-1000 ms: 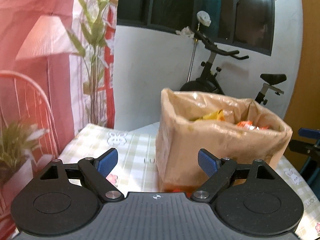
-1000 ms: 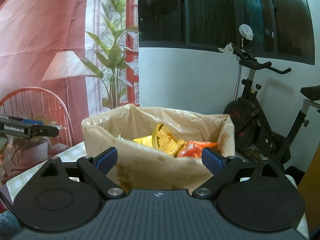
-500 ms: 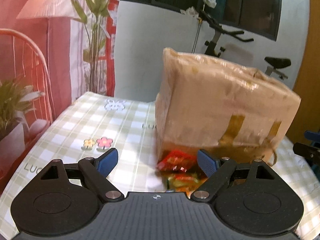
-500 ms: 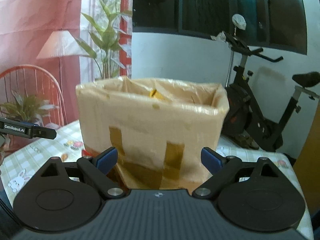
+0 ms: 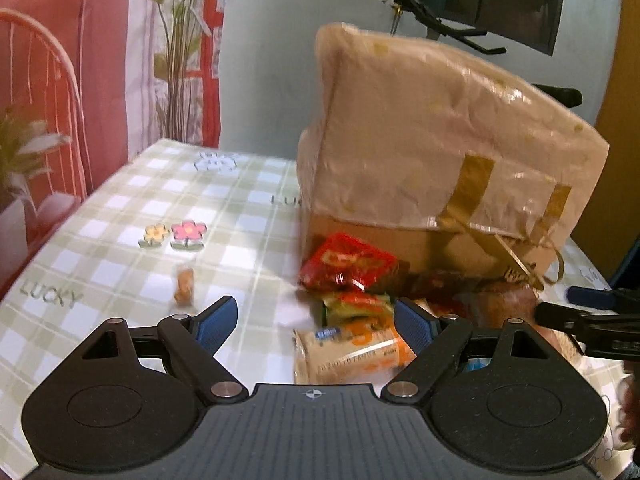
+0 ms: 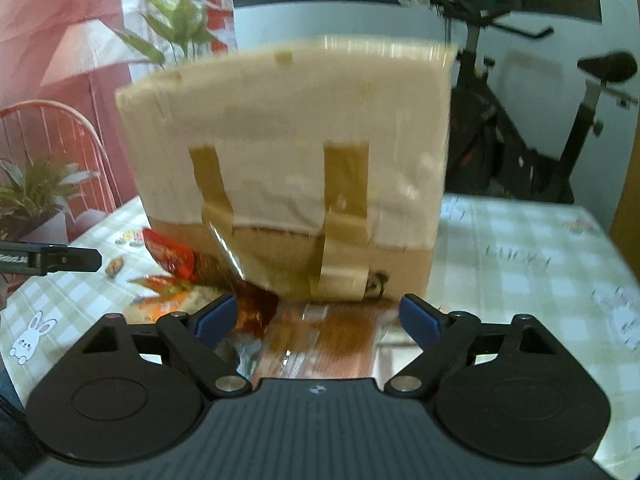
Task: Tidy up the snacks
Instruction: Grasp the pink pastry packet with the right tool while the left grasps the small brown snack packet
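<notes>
Cardboard box (image 6: 288, 152) under crinkled glossy plastic film; shiny foil snack packets (image 5: 348, 264); smooth glossy tablecloth (image 5: 120, 216).

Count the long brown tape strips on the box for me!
2 on the box front: a left strip and a right strip. The sides turned away are hidden, so there may be more.

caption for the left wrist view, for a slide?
Open left gripper over snack packets piled on the checked tablecloth before a lined cardboard box.
</notes>
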Motion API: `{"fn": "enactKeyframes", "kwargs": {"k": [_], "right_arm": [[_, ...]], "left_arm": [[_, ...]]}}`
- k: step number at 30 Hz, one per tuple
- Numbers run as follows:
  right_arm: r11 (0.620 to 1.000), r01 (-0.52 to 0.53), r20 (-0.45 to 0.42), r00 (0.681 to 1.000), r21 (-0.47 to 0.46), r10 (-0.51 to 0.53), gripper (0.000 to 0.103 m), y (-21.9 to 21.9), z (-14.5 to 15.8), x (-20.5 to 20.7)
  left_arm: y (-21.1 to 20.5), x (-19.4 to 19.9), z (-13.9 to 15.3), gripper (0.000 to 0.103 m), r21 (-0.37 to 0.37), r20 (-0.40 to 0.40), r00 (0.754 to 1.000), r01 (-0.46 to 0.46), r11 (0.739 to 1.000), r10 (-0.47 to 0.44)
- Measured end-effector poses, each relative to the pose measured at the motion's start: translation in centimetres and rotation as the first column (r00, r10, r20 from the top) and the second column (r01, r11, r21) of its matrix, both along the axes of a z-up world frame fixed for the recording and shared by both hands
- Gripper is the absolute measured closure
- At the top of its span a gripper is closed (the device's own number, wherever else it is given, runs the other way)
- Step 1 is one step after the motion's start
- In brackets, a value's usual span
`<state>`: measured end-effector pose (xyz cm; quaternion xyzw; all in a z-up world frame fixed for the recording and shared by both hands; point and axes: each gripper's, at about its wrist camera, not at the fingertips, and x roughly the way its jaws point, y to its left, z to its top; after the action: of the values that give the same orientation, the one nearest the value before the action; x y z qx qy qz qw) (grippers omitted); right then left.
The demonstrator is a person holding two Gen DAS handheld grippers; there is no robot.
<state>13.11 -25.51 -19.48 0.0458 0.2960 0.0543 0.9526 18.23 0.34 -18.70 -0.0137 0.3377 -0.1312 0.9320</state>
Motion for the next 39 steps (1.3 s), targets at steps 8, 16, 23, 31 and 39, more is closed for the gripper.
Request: {"fn": "enactKeyframes", "kwargs": {"k": [8,16,23,31,39], "right_arm": [[0.999,0.04,-0.093,0.995,-0.006,-0.041,0.018,0.7,-3.9,3.1],[0.994,0.059,-0.024,0.998,-0.094,-0.061,0.021,2.2,-6.1,2.1],[0.996,0.046,0.0,0.999,-0.074,-0.046,0.022,1.9,-6.0,1.7],[0.997,0.04,0.005,0.999,-0.058,-0.04,0.022,1.6,-5.9,1.4],[0.998,0.04,0.005,0.999,-0.049,-0.04,0.022,1.5,-5.9,1.5]], "left_arm": [[0.7,-0.1,-1.9,0.016,-0.016,-0.031,0.999,-0.042,0.999,0.041],[0.4,-0.2,-3.4,0.016,-0.027,-0.06,0.998,-0.031,0.999,0.029],[1.1,0.4,-3.4,0.017,-0.023,-0.069,0.995,-0.074,0.997,0.073],[4.9,5.1,-3.0,0.043,0.027,0.0,0.971,-0.238,0.971,0.239],[5.2,9.9,-5.1,0.061,0.08,-0.05,0.972,-0.227,0.971,0.231]]}}
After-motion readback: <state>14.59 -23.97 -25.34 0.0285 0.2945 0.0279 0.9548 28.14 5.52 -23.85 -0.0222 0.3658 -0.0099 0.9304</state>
